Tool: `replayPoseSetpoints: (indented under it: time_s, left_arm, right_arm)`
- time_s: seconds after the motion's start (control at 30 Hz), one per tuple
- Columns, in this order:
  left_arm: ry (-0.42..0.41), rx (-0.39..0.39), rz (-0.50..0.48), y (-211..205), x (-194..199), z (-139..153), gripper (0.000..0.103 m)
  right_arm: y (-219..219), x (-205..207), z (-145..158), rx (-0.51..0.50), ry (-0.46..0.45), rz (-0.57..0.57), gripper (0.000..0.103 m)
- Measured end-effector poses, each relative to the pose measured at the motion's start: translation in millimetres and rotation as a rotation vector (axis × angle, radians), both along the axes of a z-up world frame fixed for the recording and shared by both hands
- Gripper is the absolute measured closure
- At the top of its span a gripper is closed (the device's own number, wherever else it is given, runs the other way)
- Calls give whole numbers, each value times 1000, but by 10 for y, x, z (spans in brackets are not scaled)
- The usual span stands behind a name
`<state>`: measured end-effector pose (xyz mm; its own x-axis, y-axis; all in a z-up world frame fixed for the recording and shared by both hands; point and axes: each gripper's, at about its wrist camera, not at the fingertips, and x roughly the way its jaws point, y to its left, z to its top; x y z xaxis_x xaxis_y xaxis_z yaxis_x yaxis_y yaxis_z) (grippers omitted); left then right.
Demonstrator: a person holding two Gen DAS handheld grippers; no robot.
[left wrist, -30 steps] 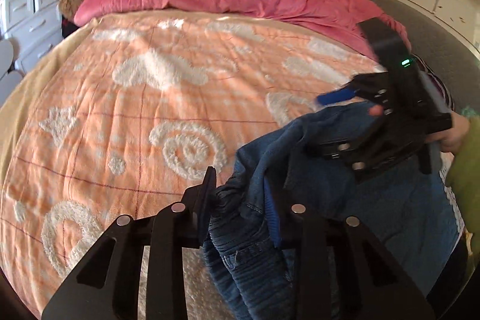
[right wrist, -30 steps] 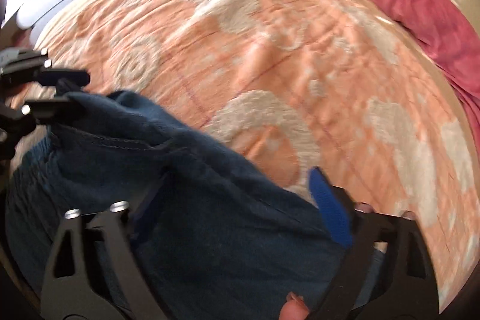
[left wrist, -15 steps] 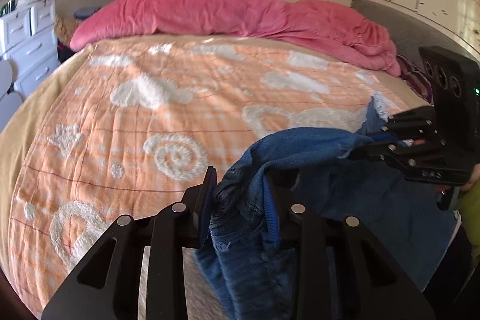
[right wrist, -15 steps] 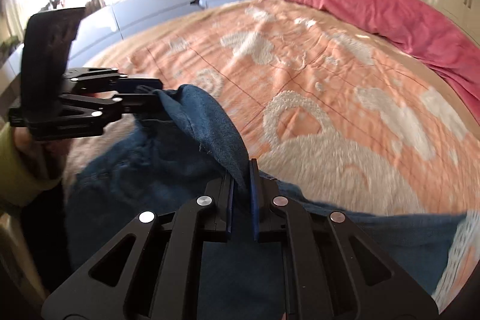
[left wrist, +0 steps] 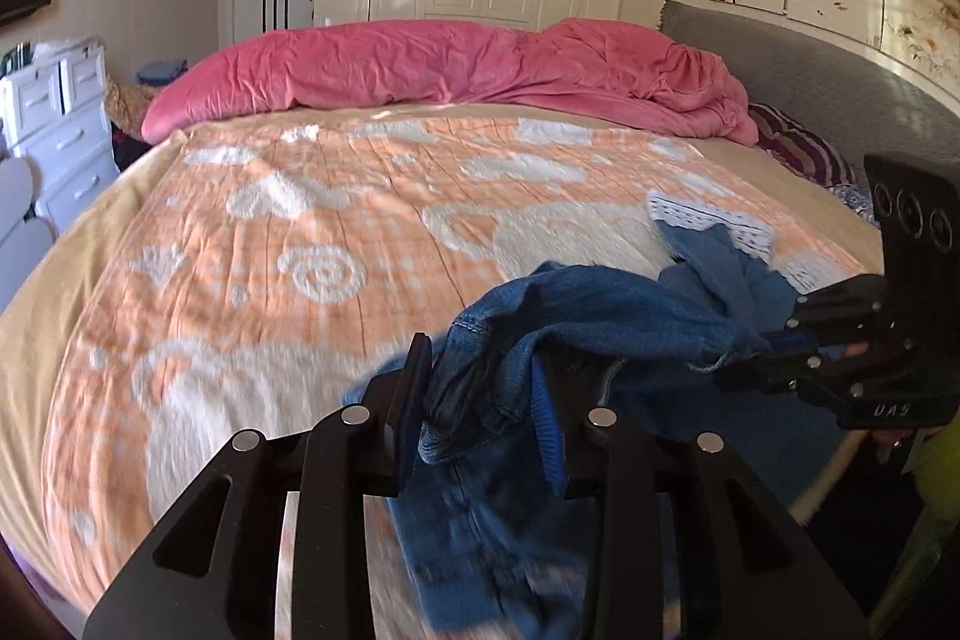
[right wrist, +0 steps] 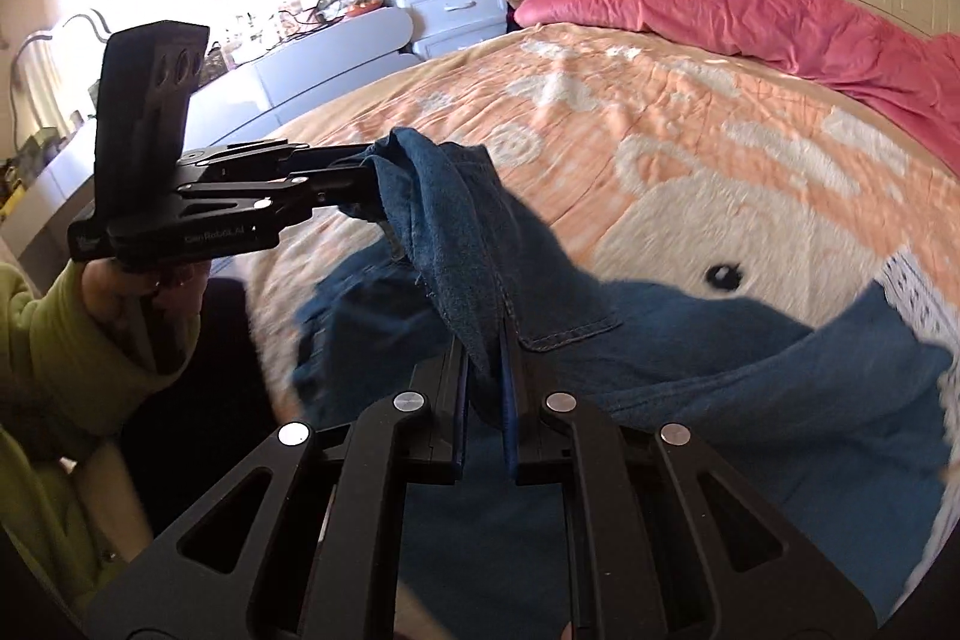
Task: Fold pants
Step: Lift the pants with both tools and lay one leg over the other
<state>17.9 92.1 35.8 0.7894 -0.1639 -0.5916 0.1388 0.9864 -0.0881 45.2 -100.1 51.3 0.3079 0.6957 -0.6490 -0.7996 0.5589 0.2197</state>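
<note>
Nearest the cameras, the left gripper (left wrist: 483, 403) pinches a bunched wad of the jeans (left wrist: 600, 316), and the right gripper (right wrist: 485, 388) has its fingers pressed together on a fold of the same cloth, so both ends are held up with a ridge of denim strung between them. The rest of the jeans trails rumpled onto the orange blanket (left wrist: 336, 220) just beyond. No neat fold shows yet, so the task looks barely begun: the jeans need spreading flat, then folding.
</note>
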Motion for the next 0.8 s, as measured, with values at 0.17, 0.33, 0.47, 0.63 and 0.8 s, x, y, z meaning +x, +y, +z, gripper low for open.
replayPoseSetpoints:
  time_s: [0.17,0.33,0.47,0.63,0.8]
  left_arm:
    - [49,-7,16,10,-307,-131,71]
    - [113,-23,22,76,-409,-245,68]
    - [149,-11,21,70,-484,-327,62]
    - [206,-32,53,173,-579,-402,55]
    - [164,-2,102,285,-837,-136,56]
  right_arm:
    - [-2,-291,-89,31,58,38,99]
    - [138,-414,-315,-50,94,67,97]
    - [173,-519,-442,-82,96,83,96]
    - [150,-526,-536,-75,136,83,94]
    - [183,-593,-540,-84,120,109,89]
